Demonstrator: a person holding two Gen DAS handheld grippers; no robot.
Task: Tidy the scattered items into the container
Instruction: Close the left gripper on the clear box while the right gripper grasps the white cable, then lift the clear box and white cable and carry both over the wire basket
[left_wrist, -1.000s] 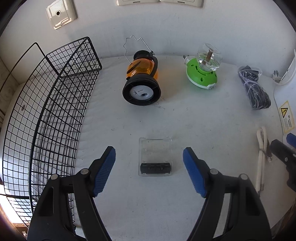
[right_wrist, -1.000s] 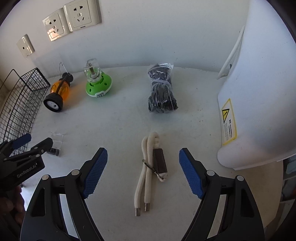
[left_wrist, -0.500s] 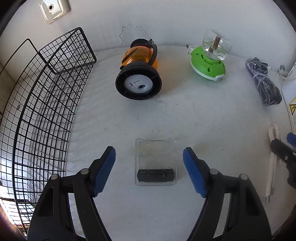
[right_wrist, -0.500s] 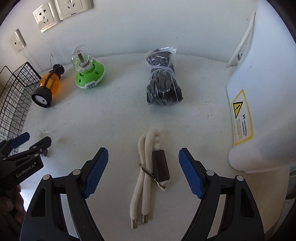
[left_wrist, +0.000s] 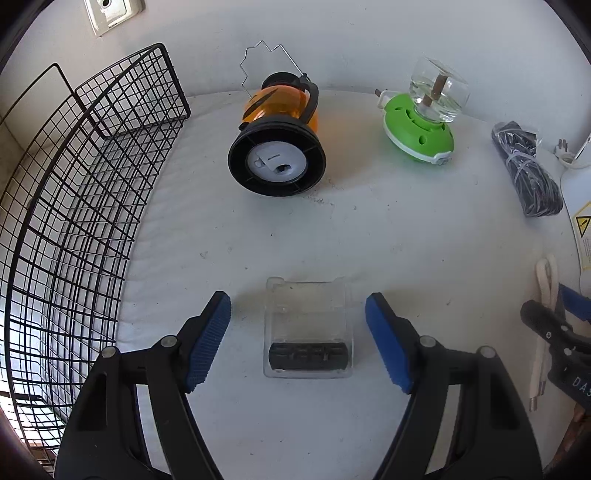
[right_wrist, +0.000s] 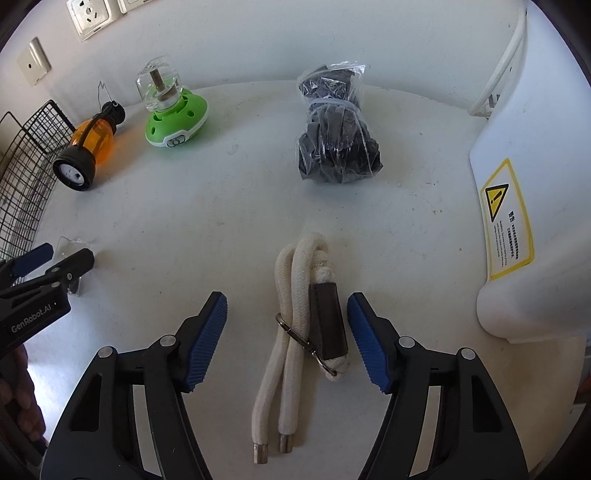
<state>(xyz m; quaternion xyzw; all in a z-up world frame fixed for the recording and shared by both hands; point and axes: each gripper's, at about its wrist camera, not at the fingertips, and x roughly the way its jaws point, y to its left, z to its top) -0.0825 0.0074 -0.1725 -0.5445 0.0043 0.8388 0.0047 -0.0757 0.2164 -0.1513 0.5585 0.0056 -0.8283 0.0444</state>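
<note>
A: What does the left wrist view show?

B: A clear plastic case (left_wrist: 307, 328) with a black insert at its near end, lying flat on the white table (left_wrist: 406, 240). The left gripper (left_wrist: 298, 341) hangs over it, blue pads wide apart on either side of the case, neither touching it.

A: And the right wrist view?

B: A cream rope strap (right_wrist: 295, 321), doubled over, with metal end caps, a metal ring and a dark leather tab. It lies on the table between the blue pads of the right gripper (right_wrist: 286, 341). The jaws are closing; the right pad stands just beside the tab, the left pad well clear of the rope.

A: Where is the container?

B: The black wire basket (left_wrist: 74, 206) stands at the table's left edge, with no item in the part that shows. Still scattered along the back of the table: an orange lantern (left_wrist: 279, 144) on its side, a green base with a glass dome (left_wrist: 421, 122), and a bagged black cable bundle (right_wrist: 338, 129). A white appliance (right_wrist: 532, 166) bearing a yellow warning label occupies the right side.

A: What differs from a second ago?

B: Both grippers sit lower, so case and strap appear larger. The left jaws keep the same spread; the right jaws have narrowed around the strap. No object has shifted.
</note>
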